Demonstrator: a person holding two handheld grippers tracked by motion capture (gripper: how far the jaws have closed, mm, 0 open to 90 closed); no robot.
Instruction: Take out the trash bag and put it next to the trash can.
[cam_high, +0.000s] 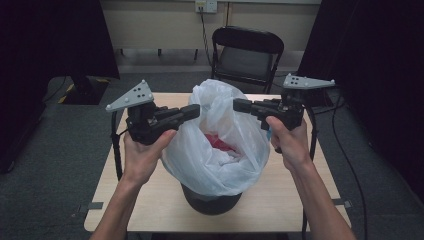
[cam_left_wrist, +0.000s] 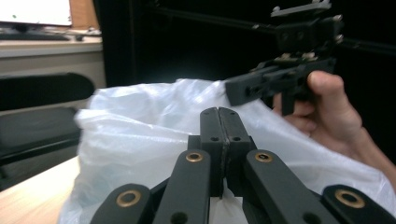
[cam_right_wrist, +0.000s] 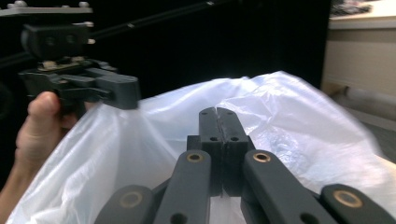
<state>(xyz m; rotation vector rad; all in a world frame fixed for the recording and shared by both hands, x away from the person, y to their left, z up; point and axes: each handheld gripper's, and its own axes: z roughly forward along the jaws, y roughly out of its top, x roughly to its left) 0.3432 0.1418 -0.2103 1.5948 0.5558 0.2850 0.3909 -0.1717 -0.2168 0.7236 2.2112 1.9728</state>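
A white plastic bag (cam_high: 227, 165) lines a black bin (cam_high: 211, 201) on the wooden table (cam_high: 285, 200). Something red (cam_high: 220, 142) lies inside the bag. My left gripper (cam_high: 196, 111) is level and points right, shut on the bag's rim on the left. My right gripper (cam_high: 236, 105) points left and is shut on the rim on the right. The film rises in a peak between the two tips. In the left gripper view my jaws (cam_left_wrist: 218, 113) are pressed together against the bag (cam_left_wrist: 140, 140). The right gripper view shows the same (cam_right_wrist: 217, 113), with film (cam_right_wrist: 299, 121) hanging taut below the other gripper (cam_right_wrist: 132, 93).
A black folding chair (cam_high: 247, 55) stands just behind the table's far edge. Dark curtains hang at both sides, and cables trail over the table's right edge and the floor. Bare tabletop (cam_high: 125, 195) surrounds the bin.
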